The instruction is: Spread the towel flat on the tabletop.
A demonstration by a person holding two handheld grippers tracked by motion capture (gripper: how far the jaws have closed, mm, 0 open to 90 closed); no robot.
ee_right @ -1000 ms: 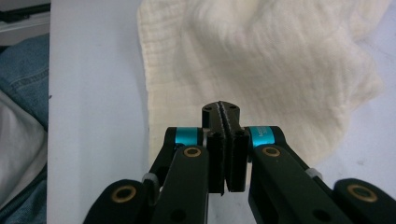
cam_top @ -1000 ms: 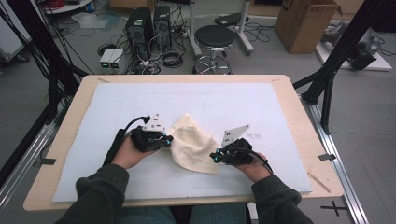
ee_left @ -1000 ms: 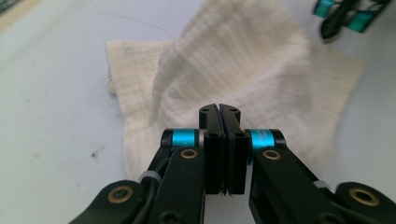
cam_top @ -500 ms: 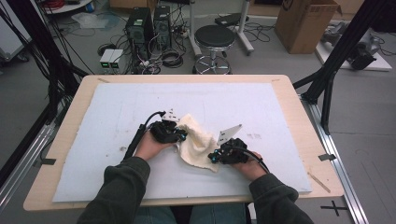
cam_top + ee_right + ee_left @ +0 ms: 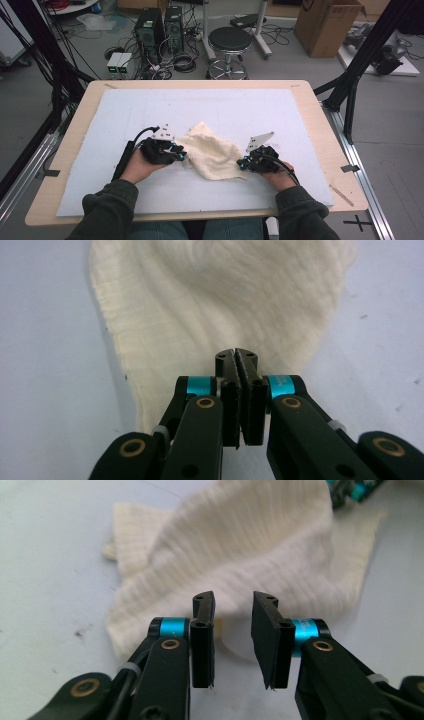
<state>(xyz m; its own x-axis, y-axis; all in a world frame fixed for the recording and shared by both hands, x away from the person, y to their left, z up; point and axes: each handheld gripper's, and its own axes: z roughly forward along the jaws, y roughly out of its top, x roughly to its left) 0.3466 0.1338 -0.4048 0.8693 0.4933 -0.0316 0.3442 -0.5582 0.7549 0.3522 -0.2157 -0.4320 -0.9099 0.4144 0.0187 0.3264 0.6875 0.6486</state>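
Observation:
A cream ribbed cloth (image 5: 212, 152) lies rumpled on the white mat (image 5: 225, 105) between my two grippers. The left gripper (image 5: 181, 154) sits at the cloth's left edge. In the left gripper view its jaws have just been opening and stand apart (image 5: 233, 605) with nothing pinched; the cloth (image 5: 250, 545) lies just beyond the tips. The right gripper (image 5: 241, 163) is at the cloth's right corner. In the right gripper view its jaws (image 5: 236, 357) are pressed together on the near edge of the cloth (image 5: 210, 300).
The mat covers a wooden table (image 5: 320, 115). A person's forearms in dark sleeves (image 5: 107, 207) come in from the near edge. Beyond the table stand a black stool (image 5: 230, 40), computer cases (image 5: 150, 25) and a cardboard box (image 5: 325, 25).
The left gripper carried the cloth's left part toward the middle, let go and drew back left with its jaws apart. The cloth now lies lower and flatter. The right gripper shifted slightly right, still shut.

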